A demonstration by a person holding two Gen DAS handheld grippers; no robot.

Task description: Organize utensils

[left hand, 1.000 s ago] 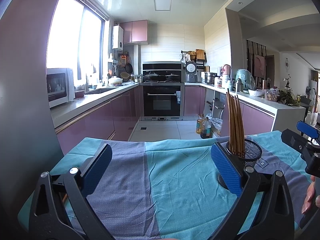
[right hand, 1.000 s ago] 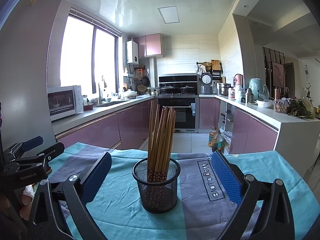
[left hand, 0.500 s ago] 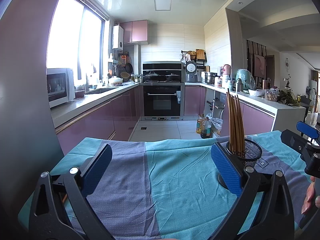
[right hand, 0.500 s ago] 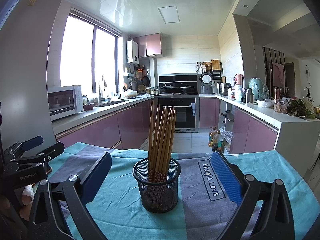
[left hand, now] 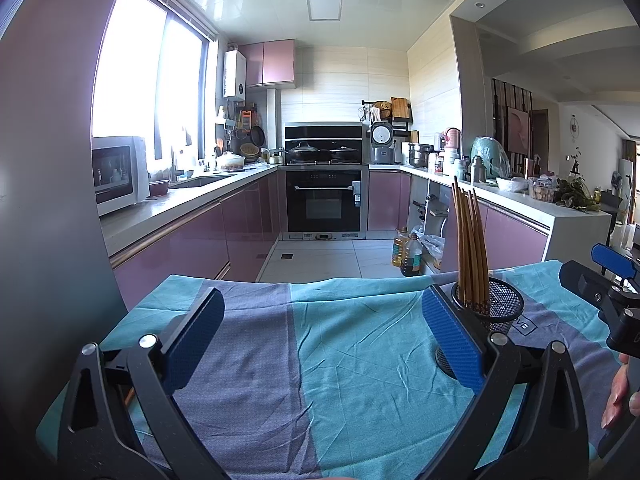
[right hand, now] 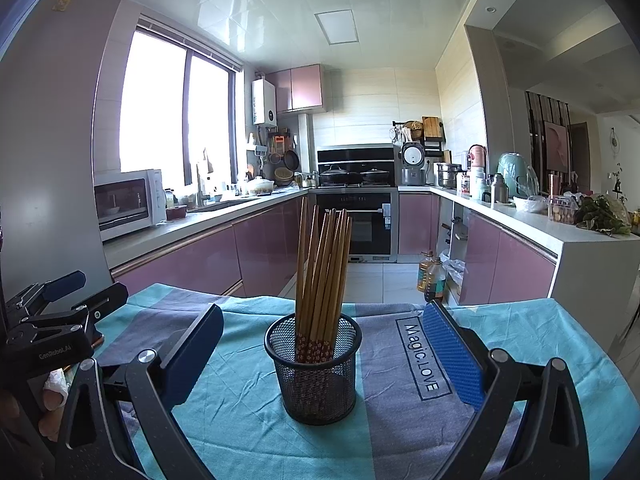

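A black mesh cup (right hand: 313,372) stands upright on the teal and grey tablecloth (right hand: 240,392), holding several brown chopsticks (right hand: 322,264). My right gripper (right hand: 320,346) is open, its blue pads on either side of the cup without touching it. In the left wrist view the same mesh cup (left hand: 490,312) with its chopsticks (left hand: 470,248) sits just behind my right-hand pad. My left gripper (left hand: 320,334) is open over bare tablecloth (left hand: 340,360), with nothing between its fingers.
The table's far edge drops to a tiled kitchen floor (left hand: 320,256) with oil bottles (left hand: 408,254). Purple cabinets and counters run along both sides. A hand (left hand: 618,396) holds the other gripper (left hand: 600,288) at the right; in the right wrist view the left gripper (right hand: 52,320) sits at the left edge.
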